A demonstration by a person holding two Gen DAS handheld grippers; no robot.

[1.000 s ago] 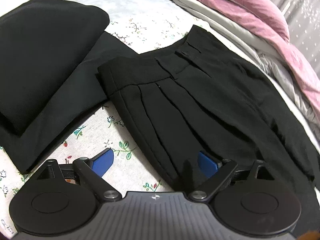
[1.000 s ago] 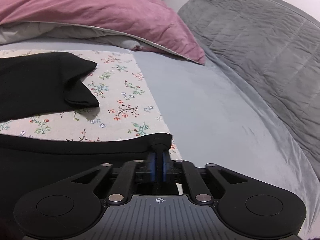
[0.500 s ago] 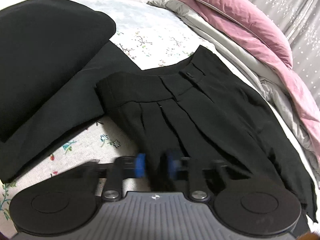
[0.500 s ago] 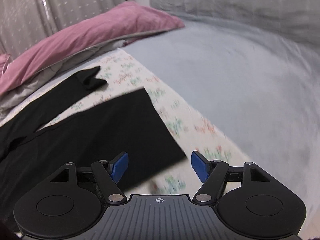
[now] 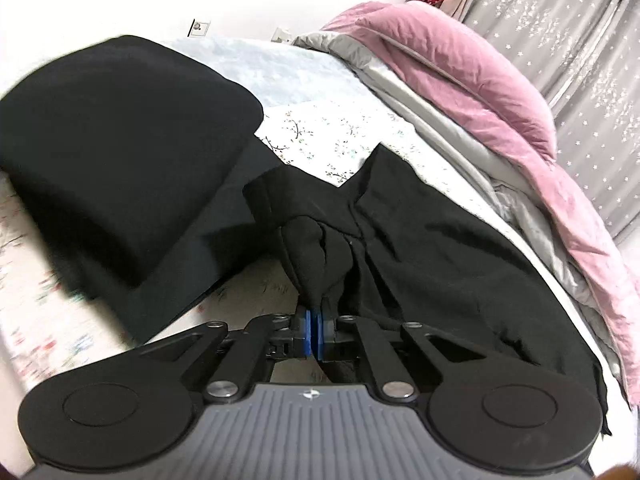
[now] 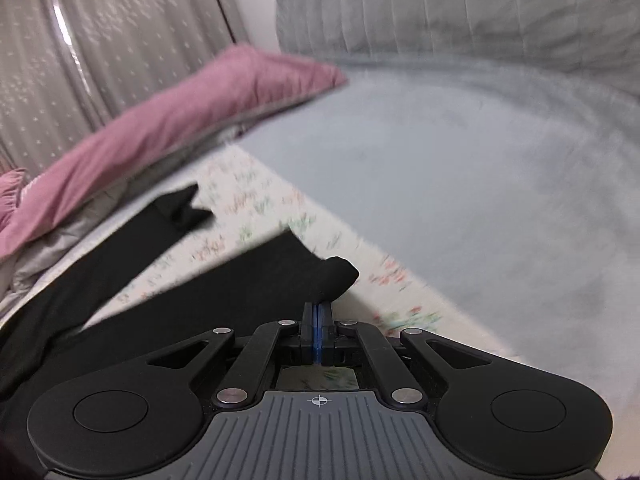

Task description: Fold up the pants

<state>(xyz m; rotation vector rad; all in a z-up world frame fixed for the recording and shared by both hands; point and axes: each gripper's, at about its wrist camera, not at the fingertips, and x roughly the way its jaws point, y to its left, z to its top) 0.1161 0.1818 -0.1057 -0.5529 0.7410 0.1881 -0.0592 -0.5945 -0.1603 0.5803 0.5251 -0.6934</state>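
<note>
Black pants [image 5: 420, 248] lie spread on a floral sheet [image 5: 328, 136], waistband toward the far left. My left gripper [image 5: 314, 330] is shut on a bunched fold of the pants just below the waistband, lifting it into a peak. In the right wrist view my right gripper [image 6: 317, 332] is shut on the hem end of the near pant leg [image 6: 248, 280], which curls up at the jaws. The other pant leg [image 6: 132, 236] lies flat farther back.
A stack of folded black garments [image 5: 120, 152] sits left of the pants. A pink and grey duvet [image 5: 480, 112] runs along the far side. Grey bed cover [image 6: 460, 184] and a grey quilted headboard [image 6: 460, 16] lie to the right. Curtains [image 6: 100, 40] hang behind.
My left gripper went from open to shut on the pants near the waistband and lifted them. My right gripper let go, opened, then shut again on the pant-leg hem.
</note>
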